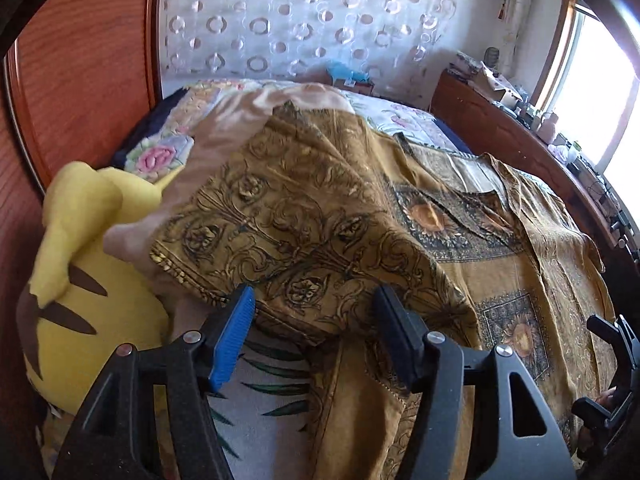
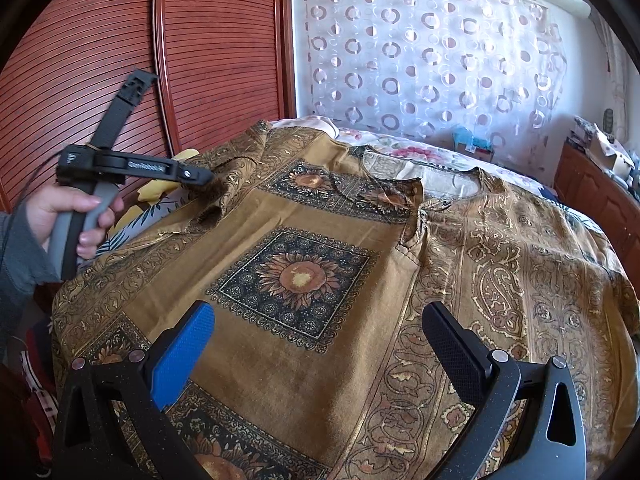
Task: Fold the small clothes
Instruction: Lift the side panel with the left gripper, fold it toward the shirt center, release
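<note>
Two hand-held grippers: left hand-held gripper [image 1: 314, 336] and right hand-held gripper [image 2: 318, 344], each with one blue and one black pad.
Left hand-held gripper state: jaws stand apart and grip nothing; the hem of the shirt's raised sleeve [image 1: 280, 220] lies just beyond the pads, not pressed by them.
Right hand-held gripper state: jaws wide apart, nothing between them; it hangs over the lower front of the shirt.
Task's thing: mustard-brown sunflower-print shirt [image 2: 312, 272], spread front-up across the bed [image 1: 404, 114], neckline toward the far wall.
Shirt edges: near hem runs under the right hand-held gripper; the sleeve by the wardrobe is bunched and lifted; the other half lies flat toward the bed's far side.
Open room: the shirt covers most of the bed; bare floral bedding shows only beyond the collar.
Tight side: louvred wooden wardrobe [image 2: 100, 40] stands close beside the bed.
Left wrist view only: yellow plush toy [image 1: 80, 280] wedged between wardrobe and bed, touching the sleeve's pale underside; bright window [image 1: 600, 96] above a cluttered wooden cabinet [image 1: 500, 116].
Right wrist view only: the person's left hand [image 2: 68, 212] in a grey sleeve on the gripper handle; the shirt's large sunflower square; the ring-patterned curtain [image 2: 432, 60] at full width.
</note>
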`<action>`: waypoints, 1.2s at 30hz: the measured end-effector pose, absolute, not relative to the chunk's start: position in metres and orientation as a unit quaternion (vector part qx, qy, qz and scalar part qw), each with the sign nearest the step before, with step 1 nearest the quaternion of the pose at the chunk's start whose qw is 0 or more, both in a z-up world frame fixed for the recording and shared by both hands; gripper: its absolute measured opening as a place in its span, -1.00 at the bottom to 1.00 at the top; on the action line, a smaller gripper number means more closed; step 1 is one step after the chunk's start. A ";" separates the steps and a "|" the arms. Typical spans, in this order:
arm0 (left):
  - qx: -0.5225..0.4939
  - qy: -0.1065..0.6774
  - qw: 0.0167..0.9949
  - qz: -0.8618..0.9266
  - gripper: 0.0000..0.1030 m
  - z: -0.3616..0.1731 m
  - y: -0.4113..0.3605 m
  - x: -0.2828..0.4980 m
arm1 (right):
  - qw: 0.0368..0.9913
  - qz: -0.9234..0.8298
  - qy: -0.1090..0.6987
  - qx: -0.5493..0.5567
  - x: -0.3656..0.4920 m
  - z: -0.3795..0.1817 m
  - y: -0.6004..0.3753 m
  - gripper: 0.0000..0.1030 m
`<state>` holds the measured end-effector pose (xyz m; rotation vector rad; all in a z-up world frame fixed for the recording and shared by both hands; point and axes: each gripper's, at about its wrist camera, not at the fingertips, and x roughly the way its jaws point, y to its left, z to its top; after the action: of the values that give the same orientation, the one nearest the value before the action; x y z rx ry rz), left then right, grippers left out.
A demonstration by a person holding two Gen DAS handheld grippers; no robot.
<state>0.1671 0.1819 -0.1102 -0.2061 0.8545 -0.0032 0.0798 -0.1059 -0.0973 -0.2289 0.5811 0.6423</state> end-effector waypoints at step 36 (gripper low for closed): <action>0.033 0.350 0.934 -0.063 -0.77 -0.024 0.079 0.198 | 0.899 0.315 0.286 -0.101 0.080 -0.099 -0.108 1.00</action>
<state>0.1983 0.0790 -0.0235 0.0666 0.7153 -0.1284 0.0801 -0.1076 -0.0987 -0.2093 0.5915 0.6530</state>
